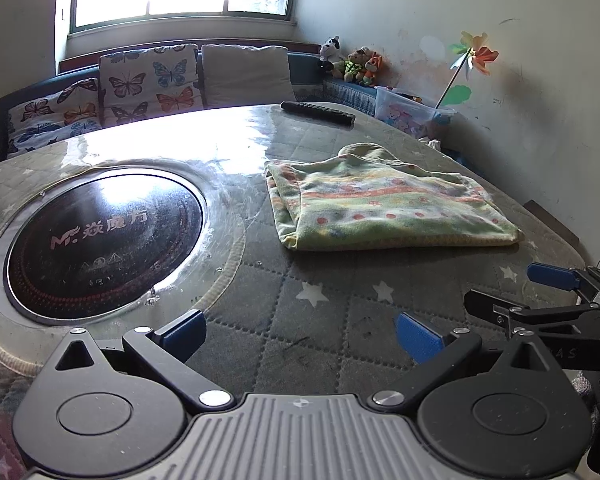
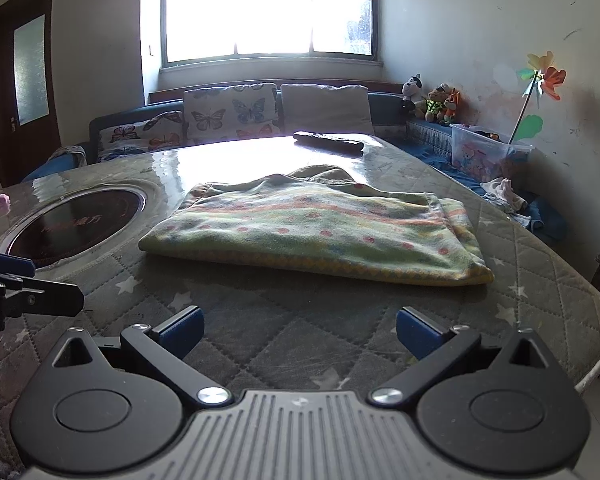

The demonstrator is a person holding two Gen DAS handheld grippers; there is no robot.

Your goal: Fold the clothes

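Eyeing garment (image 2: pixel 316 232) folded on table (image 2: pixel 540 280) | soft, light, limp fleece, I judge | I'd pinch near hem corners | left gripper (image 1: pixel 300 334), right gripper (image 2: pixel 299 330): jaws apart, empty

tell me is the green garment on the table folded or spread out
Folded. The garment lies as a compact rectangle with layers stacked at its edges. Both the left gripper and right gripper are open, off it.

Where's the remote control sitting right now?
The remote control lies at the table's far edge, beyond the folded garment and in front of the plain sofa cushion, centre in the right wrist view.
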